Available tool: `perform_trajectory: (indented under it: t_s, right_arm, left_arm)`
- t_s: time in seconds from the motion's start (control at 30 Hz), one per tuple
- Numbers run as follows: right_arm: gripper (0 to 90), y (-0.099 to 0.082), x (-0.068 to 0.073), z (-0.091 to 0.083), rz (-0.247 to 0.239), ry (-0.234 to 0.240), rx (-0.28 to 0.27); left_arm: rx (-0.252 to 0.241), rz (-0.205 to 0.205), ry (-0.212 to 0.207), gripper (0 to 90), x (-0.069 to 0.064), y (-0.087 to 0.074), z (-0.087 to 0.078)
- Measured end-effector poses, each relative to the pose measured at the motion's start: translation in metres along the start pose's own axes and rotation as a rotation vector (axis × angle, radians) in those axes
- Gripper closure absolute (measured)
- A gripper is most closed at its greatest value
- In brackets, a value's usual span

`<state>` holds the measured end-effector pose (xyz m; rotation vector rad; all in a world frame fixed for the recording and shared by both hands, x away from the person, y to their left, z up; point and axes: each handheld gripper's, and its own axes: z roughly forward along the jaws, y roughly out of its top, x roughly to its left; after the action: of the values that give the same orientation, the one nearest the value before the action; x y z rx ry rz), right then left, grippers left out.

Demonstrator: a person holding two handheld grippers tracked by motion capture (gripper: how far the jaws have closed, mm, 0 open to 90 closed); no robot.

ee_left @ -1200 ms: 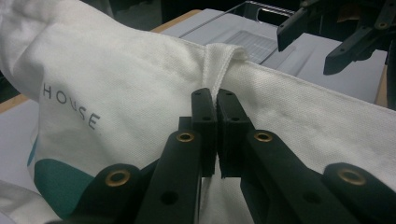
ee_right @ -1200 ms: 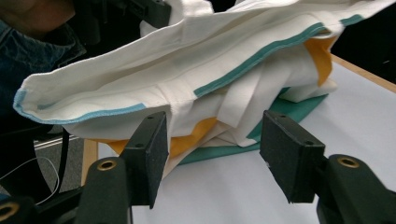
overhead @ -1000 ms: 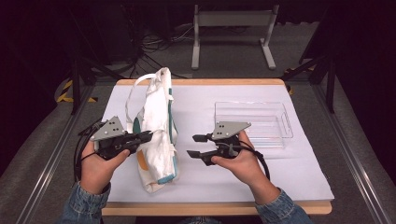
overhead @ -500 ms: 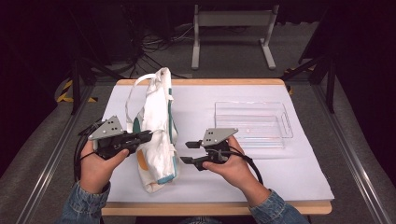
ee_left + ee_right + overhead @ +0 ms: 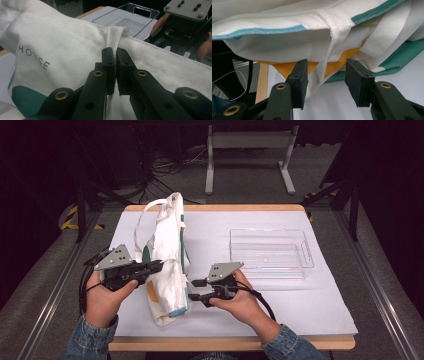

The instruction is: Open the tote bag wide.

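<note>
1. Your left gripper (image 5: 159, 265) hides part of the tote bag (image 5: 167, 265); its jaws are pinched tight on a seam fold of the cloth.
2. The bag's printed lettering is cut off at the fold in the left gripper view; its inside cannot be made out.
3. The bag lies lengthwise on the left half of the desk (image 5: 320, 315), its handles (image 5: 150, 205) at the far end.
4. Your right gripper (image 5: 192, 290) sits at the bag's near right edge; its jaws have just been closing, stand half open and straddle a seam without pressing it.
5. The clear tray (image 5: 306, 251) on the right holds nothing visible.
</note>
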<state>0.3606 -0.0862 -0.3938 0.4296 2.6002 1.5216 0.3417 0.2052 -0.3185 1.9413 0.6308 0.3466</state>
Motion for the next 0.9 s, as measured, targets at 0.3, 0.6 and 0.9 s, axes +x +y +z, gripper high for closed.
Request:
perform_trajectory:
  t_s: [0.3, 0.6, 0.9]
  right_arm:
    - [80.0, -0.002, 0.004, 0.007, -0.024, 0.024, 0.024]
    - [87.4, 0.005, 0.006, -0.006, -0.053, -0.006, -0.033]
    - [87.6, 0.021, 0.007, -0.029, -0.091, -0.079, -0.125]
  left_arm:
    - [-0.001, 0.008, -0.001, 86.2, 0.000, 0.000, 0.000]
    - [-0.022, 0.007, 0.011, 86.4, 0.001, 0.000, -0.004]
    - [-0.058, 0.003, 0.037, 86.9, 0.004, 0.001, -0.013]
